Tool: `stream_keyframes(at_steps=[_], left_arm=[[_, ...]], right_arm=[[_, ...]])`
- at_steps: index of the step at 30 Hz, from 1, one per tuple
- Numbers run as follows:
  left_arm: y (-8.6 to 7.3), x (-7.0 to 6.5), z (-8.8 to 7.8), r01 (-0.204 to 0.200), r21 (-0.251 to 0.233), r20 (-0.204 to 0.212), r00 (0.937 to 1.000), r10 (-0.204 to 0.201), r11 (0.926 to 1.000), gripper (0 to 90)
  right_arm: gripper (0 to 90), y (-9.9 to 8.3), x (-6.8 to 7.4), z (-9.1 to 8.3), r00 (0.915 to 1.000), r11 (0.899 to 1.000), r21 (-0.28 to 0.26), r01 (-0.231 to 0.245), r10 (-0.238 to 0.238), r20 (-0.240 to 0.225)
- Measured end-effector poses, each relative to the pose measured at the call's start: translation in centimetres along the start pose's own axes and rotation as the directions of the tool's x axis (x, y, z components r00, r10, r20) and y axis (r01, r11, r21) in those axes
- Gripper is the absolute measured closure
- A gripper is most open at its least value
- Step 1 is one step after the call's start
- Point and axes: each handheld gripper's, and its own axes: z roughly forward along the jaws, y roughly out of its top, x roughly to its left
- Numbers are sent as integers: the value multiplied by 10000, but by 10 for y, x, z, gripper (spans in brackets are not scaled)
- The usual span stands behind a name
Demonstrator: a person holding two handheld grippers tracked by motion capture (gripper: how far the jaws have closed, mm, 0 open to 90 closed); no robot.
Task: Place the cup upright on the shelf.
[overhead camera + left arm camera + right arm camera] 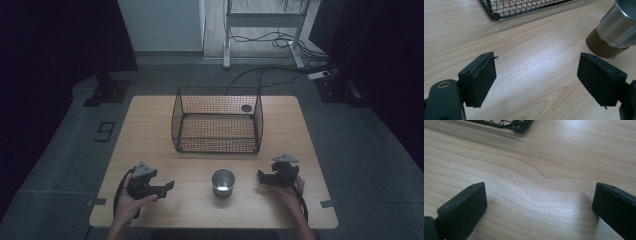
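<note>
Standing upright near the front middle of the wooden table (150, 125): a metal cup (223, 183) with a dark band at its base, mouth facing up, long axis vertical. Sitting behind it, toward the far edge: a black wire basket (218, 120), holding nothing that can be made out, well apart from the cup. Resting at the cup's left, in the person's left hand: the left gripper (169, 186), jaws spread wide, gripping nothing, pointing across toward the cup. Resting at the cup's right, in the right hand: the right gripper (260, 174), jaws likewise spread wide and holding nothing, pointing inward. Lying between the two grippers, the cup; neither touching it. Appearing in the left gripper view at upper right, beyond the right-hand jaw: the cup (615, 28), off the jaw centre line, with the basket corner (494, 15) farther ahead. Showing in the right gripper view: bare table (536, 170) between the jaws and a basket corner (520, 126) at top. Judging by the high view: both grippers at a similar, near distance from the cup, with no clear advantage to either. Likely requiring, for a left-hand grasp: swinging toward the cup until it sits between the jaws, closing across its round body.
</note>
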Motion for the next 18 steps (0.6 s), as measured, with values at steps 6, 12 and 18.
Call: stream_keyframes(at_steps=[6,12,18], left_arm=[[0,-1,2,-49,82,14,10000,49,10000,159],[0,-1,1,-23,29,15,10000,23,10000,158],[0,-2,2,-41,48,48,10000,41,10000,159]], right_arm=[[58,-2,0,-3,9996,9996,-194,-198,201,197],[79,0,-3,-14,9990,9973,-584,-436,441,86],[86,1,-3,-23,9990,9954,-849,-441,443,4]])
